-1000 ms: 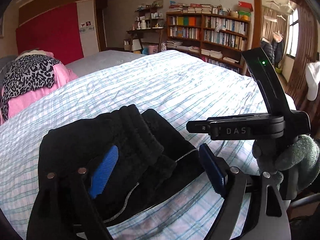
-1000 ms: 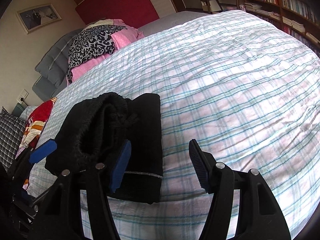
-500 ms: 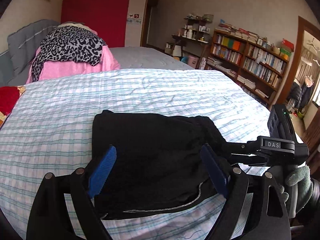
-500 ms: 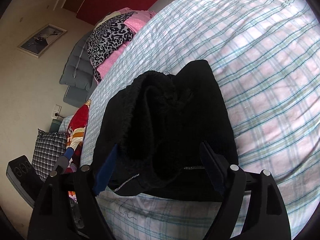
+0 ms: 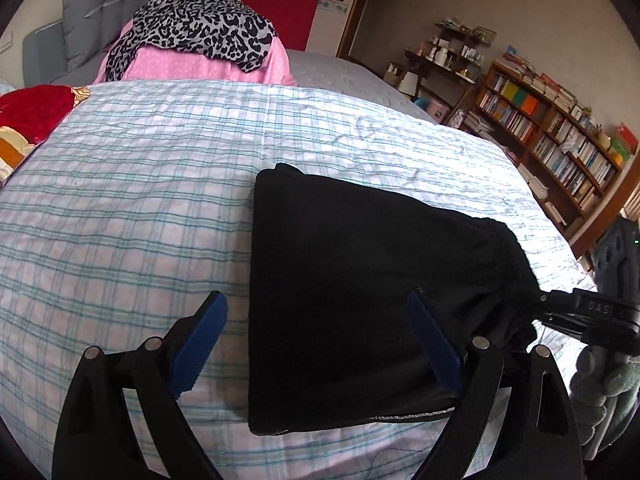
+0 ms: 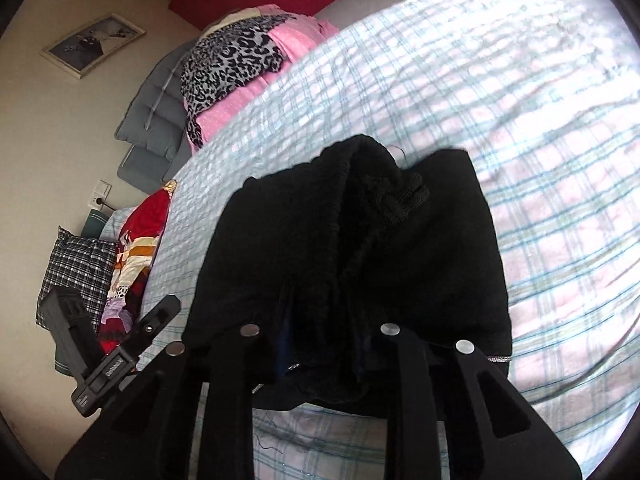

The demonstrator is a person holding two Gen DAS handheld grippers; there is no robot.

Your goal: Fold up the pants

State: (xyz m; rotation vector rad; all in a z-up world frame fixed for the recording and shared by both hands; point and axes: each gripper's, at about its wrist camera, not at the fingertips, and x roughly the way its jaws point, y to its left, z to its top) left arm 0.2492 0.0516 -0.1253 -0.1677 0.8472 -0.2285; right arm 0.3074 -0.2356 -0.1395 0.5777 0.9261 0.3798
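Black pants [image 5: 352,280] lie folded in a thick block on the checked bedsheet [image 5: 120,208]. My left gripper [image 5: 316,340] hovers over their near left edge with its jaws opening. One blue pad [image 5: 200,336] is above the sheet and the other above the cloth, neither pressing. In the right wrist view the pants [image 6: 440,248] show their ribbed waistband on top. My right gripper [image 6: 324,348] is closing on the near edge, its fingers sunk into bunched fabric. A gloved hand [image 5: 592,380] holds the right gripper's body at the pants' right end.
A leopard-print and pink pile [image 5: 200,40] sits at the head of the bed by grey cushions [image 5: 80,32]. Red and patterned cloth [image 5: 32,120] lies at the far left, near a checked pillow [image 6: 76,268]. A bookshelf [image 5: 552,136] lines the right wall.
The right gripper went from wide open above the pants to clamped on their near edge. The left gripper rolled and slid left, from over the pants to straddling their left edge.
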